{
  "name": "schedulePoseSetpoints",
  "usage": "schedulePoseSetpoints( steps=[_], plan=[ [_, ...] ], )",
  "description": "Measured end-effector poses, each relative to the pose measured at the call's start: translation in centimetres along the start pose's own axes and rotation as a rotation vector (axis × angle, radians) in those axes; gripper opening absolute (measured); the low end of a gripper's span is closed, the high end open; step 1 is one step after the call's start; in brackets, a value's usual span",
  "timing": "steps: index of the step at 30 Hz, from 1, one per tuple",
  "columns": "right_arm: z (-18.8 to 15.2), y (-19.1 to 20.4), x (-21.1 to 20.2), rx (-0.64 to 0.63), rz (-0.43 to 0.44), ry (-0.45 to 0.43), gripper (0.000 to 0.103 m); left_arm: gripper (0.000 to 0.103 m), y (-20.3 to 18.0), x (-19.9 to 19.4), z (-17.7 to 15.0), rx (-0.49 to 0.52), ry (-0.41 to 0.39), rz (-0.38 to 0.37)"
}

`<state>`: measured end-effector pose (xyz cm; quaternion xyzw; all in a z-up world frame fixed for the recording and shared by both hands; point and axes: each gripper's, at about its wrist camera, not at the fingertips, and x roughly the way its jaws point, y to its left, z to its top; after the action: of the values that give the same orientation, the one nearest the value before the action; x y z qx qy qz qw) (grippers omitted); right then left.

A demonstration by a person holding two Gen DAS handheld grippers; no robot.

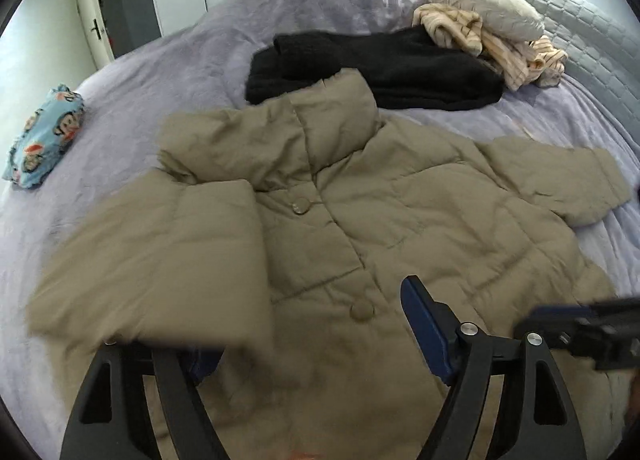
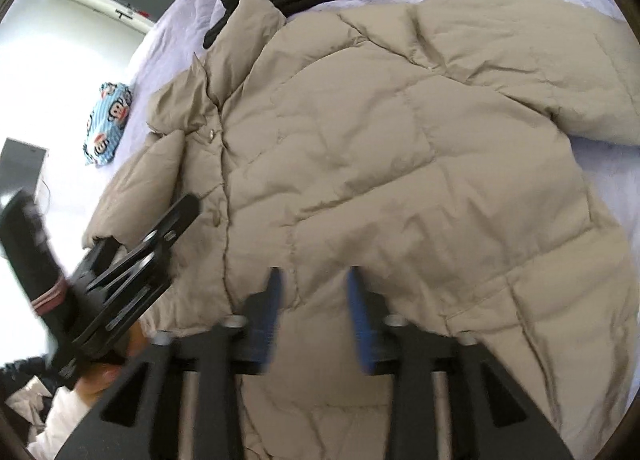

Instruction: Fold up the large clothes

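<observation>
On the lilac bed (image 1: 168,71) | khaki puffer jacket (image 1: 360,219) is lying front-up, one sleeve (image 1: 160,260) folded over its chest | left gripper (image 1: 316,344) fingers are sitting apart, sleeve cuff draping one (blurry) | right gripper (image 2: 316,312) fingers are hovering apart over the hem | black garment (image 1: 380,67) is lying beyond the collar

- The left gripper (image 1: 320,340) is held low, its jaws spread wide; one blue-padded finger (image 1: 424,328) is seen clearly, the other is hidden under tan fabric.
- The right gripper (image 2: 316,312) is pointed forward, its blue pads (image 2: 360,324) parted with a clear gap between them.
- Nothing is seen gripped by either.
</observation>
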<state>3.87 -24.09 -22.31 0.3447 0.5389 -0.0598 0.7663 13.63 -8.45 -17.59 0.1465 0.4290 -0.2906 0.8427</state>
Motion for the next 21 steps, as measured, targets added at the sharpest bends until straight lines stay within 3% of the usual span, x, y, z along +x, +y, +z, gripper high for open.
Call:
schedulePoseSetpoints(
  steps=[2, 4, 5, 8, 10, 12, 16, 17, 18, 21],
  plan=[
    [0.3, 0.8, -0.1, -0.039, -0.014, -0.002, 0.071, 0.081, 1.2, -2.8, -0.7, -0.038, -0.034, -0.014],
    [0.6, 2.1, -0.4, -0.111, -0.039, -0.014, 0.074, 0.081, 3.6, -5.9, -1.9, -0.114, -0.073, 0.003],
    [0.1, 1.8, -1.1, -0.144, -0.047, -0.024, 0.075, 0.081, 5.3, -7.3, -2.5, -0.161, -0.088, 0.029],
    [0.1, 5.8, -2.1, -0.301, -0.056, -0.082, 0.082, 0.081, 9.8, -8.5, -4.0, -0.28, -0.094, 0.172],
    [-0.5, 9.5, -2.0, -0.444, -0.059, -0.119, 0.082, 0.081, 14.2, -7.5, -5.3, -0.396, -0.03, 0.258],
    [-1.4, 12.9, -0.8, -0.588, -0.106, -0.12, 0.082, 0.081, 17.5, -6.1, -6.3, -0.512, 0.022, 0.243],
    [-4.4, 17.9, 3.0, -0.867, -0.244, -0.117, 0.082, 0.081, 22.8, -3.0, -8.0, -0.743, 0.064, 0.044],
    [-4.9, 18.7, 3.9, -0.922, -0.259, -0.127, 0.082, 0.081, 23.2, -2.6, -8.2, -0.761, 0.064, 0.052],
    [-5.3, 19.7, 5.1, -0.978, -0.286, -0.14, 0.082, 0.081, 23.3, -1.9, -8.4, -0.75, 0.068, 0.109],
    [-5.0, 21.0, 7.0, -1.037, -0.341, -0.197, 0.082, 0.081, 22.7, -0.7, -8.8, -0.702, 0.089, 0.175]
  ],
)
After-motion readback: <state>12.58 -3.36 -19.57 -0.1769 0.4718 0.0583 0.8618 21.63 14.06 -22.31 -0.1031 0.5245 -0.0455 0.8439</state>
